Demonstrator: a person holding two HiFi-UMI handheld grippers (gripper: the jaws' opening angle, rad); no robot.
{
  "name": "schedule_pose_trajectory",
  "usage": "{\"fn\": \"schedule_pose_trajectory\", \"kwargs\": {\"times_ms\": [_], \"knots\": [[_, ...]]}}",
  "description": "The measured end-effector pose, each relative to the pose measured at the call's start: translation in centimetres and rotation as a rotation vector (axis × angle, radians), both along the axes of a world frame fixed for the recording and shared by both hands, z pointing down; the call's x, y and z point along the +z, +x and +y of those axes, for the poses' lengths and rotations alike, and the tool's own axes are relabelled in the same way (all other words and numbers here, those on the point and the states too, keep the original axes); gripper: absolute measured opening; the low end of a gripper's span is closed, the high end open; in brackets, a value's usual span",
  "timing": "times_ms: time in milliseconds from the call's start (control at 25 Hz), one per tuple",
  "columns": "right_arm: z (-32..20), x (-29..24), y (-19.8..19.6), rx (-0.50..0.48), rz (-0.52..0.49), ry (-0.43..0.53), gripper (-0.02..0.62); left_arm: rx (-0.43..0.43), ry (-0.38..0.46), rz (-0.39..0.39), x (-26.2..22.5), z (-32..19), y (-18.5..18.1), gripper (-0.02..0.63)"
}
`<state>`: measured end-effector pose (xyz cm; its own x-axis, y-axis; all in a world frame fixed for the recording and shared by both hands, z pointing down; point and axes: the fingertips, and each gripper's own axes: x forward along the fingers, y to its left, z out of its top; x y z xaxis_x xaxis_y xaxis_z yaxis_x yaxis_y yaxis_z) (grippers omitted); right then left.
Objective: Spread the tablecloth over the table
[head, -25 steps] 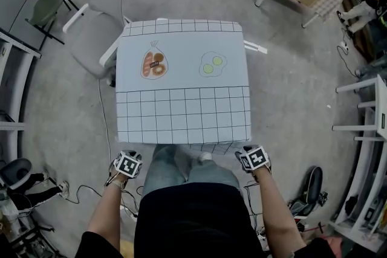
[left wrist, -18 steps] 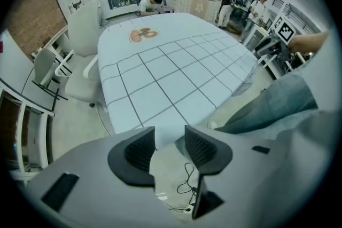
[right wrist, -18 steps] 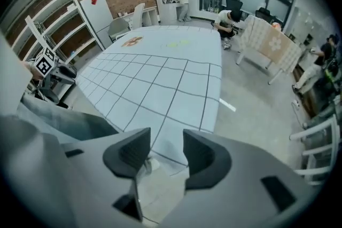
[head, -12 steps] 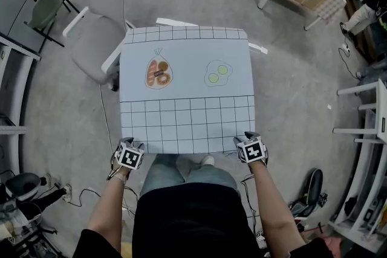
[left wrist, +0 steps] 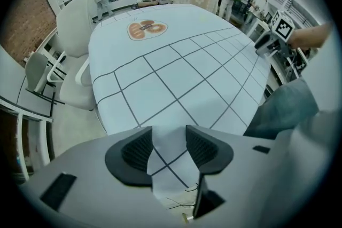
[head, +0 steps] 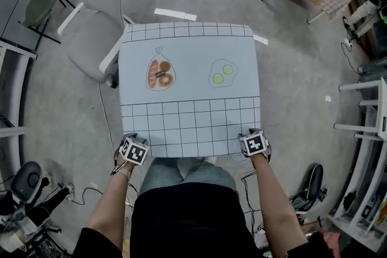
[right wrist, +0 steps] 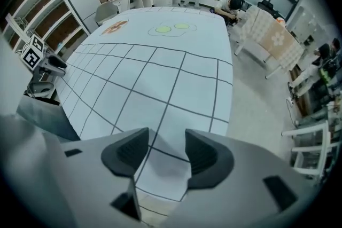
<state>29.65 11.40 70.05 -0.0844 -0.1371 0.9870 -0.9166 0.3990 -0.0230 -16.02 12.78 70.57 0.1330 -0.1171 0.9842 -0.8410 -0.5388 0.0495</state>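
- Tablecloth (head: 187, 87) (grid border, food prints) lies flat at frame centre
- Left gripper (left wrist: 168, 149): jaws just opened wide, near cloth corner loose between them
- Right gripper (right wrist: 167, 152): likewise, jaws opened round the other near corner

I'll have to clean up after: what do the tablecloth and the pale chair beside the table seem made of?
Tablecloth: thin fabric, matte, pale blue with printed grid lines and food pictures; it hangs in soft folds at its near edge without shine, though a coated cloth is possible. Chair: probably moulded plastic, a smooth pale shell with armrests; padding cannot be told.
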Motion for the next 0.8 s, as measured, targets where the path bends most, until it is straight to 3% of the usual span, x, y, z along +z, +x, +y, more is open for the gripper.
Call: {"fn": "schedule_pose_trajectory", "kwargs": {"times_ms": [200,360,480,560,640,800], "knots": [[0.1,-0.1,0.2,-0.005,-0.007,-0.014,0.212,0.010,-0.032,0.026,0.2,0.0,0.1,0.193],[0.2,0.0,0.0,-0.043,-0.014,-0.021,0.152,0.022,-0.030,0.021,0.2,-0.1,0.1,0.193],[0.6,-0.1,-0.3,-0.061,-0.019,-0.020,0.068,0.058,-0.030,0.010,0.1,0.1,0.2,0.154],[0.9,-0.3,-0.3,-0.062,-0.021,-0.016,0.027,0.089,-0.027,0.000,0.0,0.1,0.3,0.094],[1.1,-0.3,-0.3,-0.053,-0.031,-0.015,0.011,0.130,-0.021,-0.019,0.0,0.2,0.4,0.029],[3.6,0.0,0.1,-0.045,-0.042,-0.035,0.009,0.197,-0.025,-0.043,0.4,2.3,0.8,0.017]]}}
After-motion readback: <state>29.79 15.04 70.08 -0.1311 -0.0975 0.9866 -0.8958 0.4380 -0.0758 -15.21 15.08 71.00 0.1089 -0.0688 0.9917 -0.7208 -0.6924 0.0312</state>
